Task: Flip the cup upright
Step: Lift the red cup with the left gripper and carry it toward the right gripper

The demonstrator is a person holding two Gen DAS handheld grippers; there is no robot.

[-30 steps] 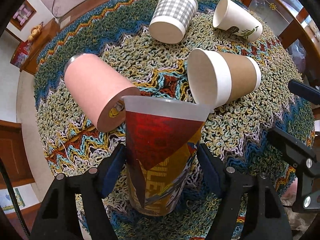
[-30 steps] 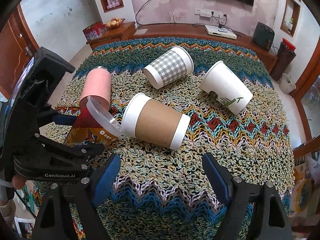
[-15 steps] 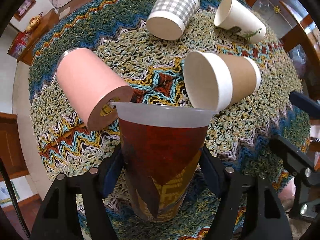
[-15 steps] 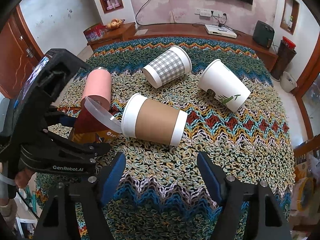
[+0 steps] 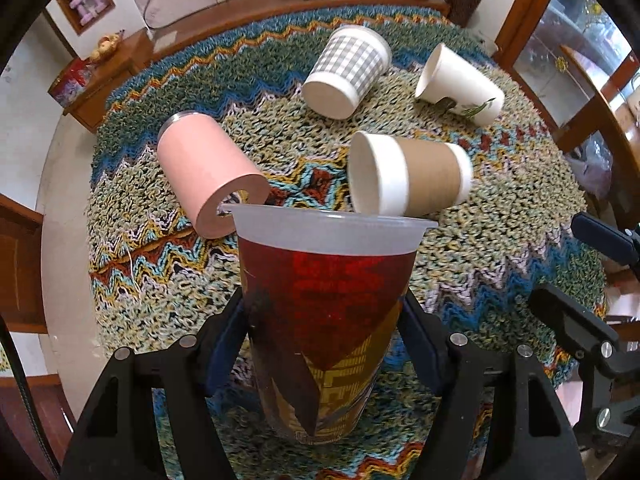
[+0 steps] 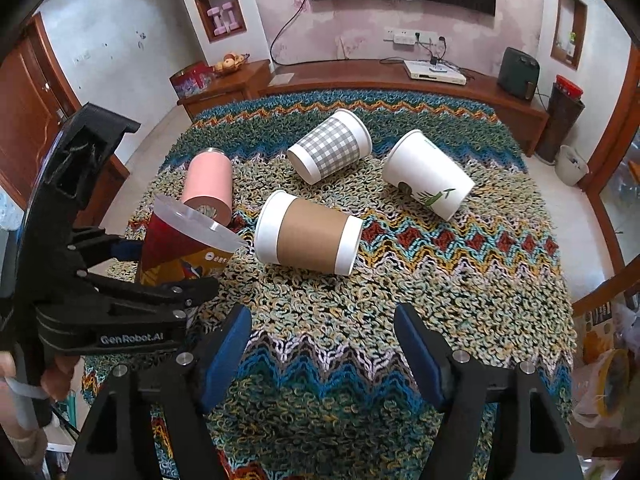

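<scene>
My left gripper (image 5: 322, 316) is shut on a clear plastic cup with a red and gold print (image 5: 320, 320). The cup is mouth up and nearly upright, its base close to the woven cloth. In the right wrist view the same cup (image 6: 180, 248) leans a little, held in the left gripper (image 6: 132, 264) at the table's left. My right gripper (image 6: 322, 336) is open and empty above the cloth's near edge.
On the zigzag cloth (image 6: 400, 300) lie several cups on their sides: a pink tumbler (image 5: 208, 176), a brown-sleeved paper cup (image 5: 408, 176), a grey checked cup (image 5: 348, 68) and a white cup with a leaf print (image 5: 460, 84). A wooden cabinet (image 6: 400, 80) stands behind.
The left gripper has tilted up with the printed cup, bringing it closer to upright; more of the room shows. The right gripper has drawn back and risen slightly.
</scene>
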